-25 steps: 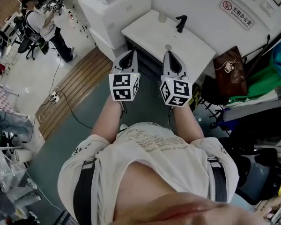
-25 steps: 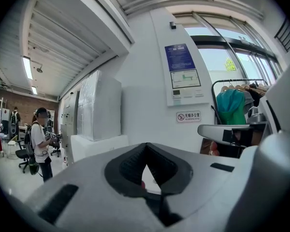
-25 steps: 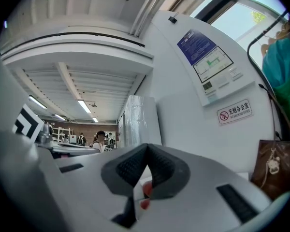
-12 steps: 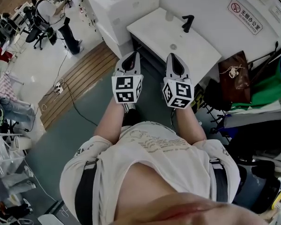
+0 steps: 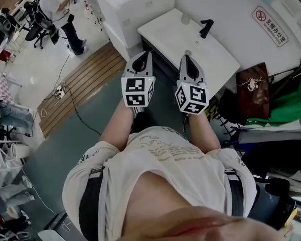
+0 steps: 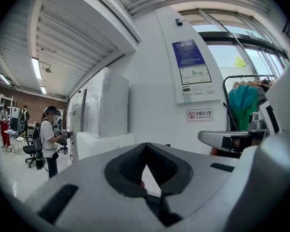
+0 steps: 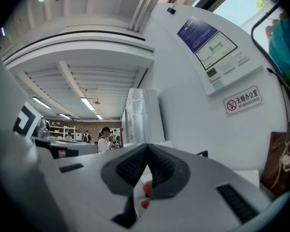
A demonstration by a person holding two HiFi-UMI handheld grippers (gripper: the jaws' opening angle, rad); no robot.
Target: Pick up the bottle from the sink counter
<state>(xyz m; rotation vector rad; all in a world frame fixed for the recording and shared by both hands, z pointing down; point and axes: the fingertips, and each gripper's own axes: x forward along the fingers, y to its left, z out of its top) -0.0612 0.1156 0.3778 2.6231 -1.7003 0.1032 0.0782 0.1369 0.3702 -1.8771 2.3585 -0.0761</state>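
In the head view, a small pale bottle [image 5: 185, 18] stands near the back edge of the white sink counter [image 5: 165, 34], left of the black faucet [image 5: 206, 27]. A round drain [image 5: 187, 52] sits near the counter's front. My left gripper [image 5: 142, 59] and right gripper [image 5: 186, 60] are held side by side in front of the counter, well short of the bottle. Each has its jaws together with nothing between them. In the left gripper view, my left gripper [image 6: 146, 170] points at the white wall. In the right gripper view, my right gripper [image 7: 146, 170] faces the counter.
A large white cabinet [image 5: 130, 6] stands left of the counter. A brown bag [image 5: 253, 89] and green clothes [image 5: 288, 109] are on the right. A no-smoking sign [image 5: 269, 19] is on the wall. A person [image 5: 57, 14] stands far left, past floor cables [image 5: 60, 92].
The head view has shifted, so the counter and bottle sit slightly further right and closer. Both grippers stay shut and side by side, edging towards the counter.
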